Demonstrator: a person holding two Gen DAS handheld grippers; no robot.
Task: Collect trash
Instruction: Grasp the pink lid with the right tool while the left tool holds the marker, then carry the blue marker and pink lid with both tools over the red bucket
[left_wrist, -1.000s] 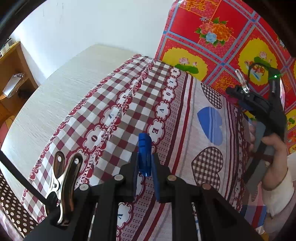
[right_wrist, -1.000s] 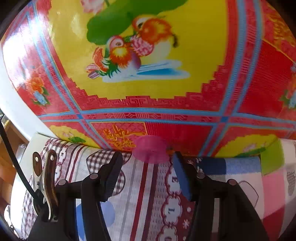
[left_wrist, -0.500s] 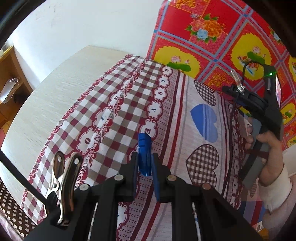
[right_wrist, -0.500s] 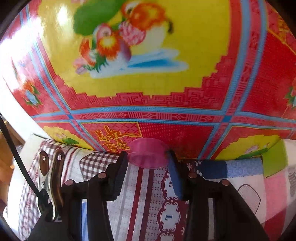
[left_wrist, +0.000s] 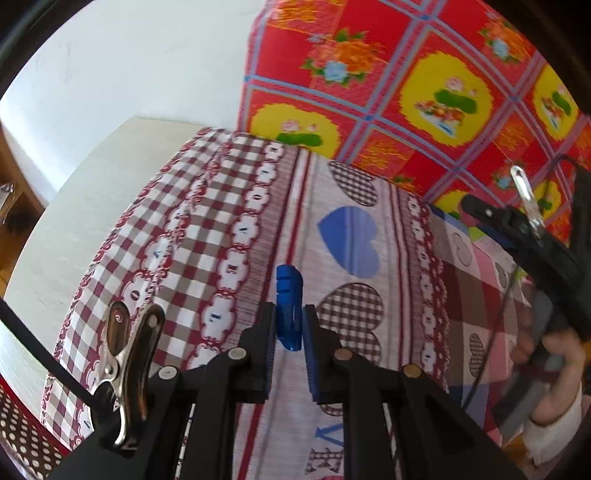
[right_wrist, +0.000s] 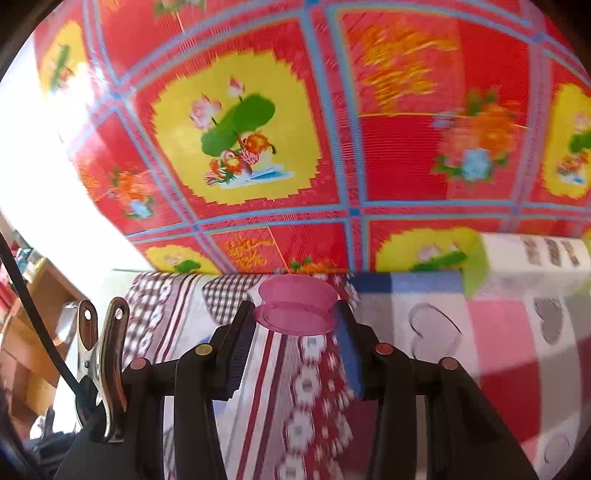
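My left gripper is shut on a small blue ribbed plastic piece and holds it above the patterned bedsheet. In the right wrist view, my right gripper is shut on a small translucent pink plastic cup. Both pads press on the cup's sides, and it hangs clear of the sheet. The right tool also shows at the right edge of the left wrist view, held by a hand in a white sleeve.
A red and yellow flowered cloth stands upright behind the sheet. Left of the sheet lies bare pale mattress against a white wall. Wooden shelving stands at the far left.
My right gripper's jaws closed on the pink cup, then lifted it and drew back from the red cloth. My left gripper rose a little with the blue piece still in it.
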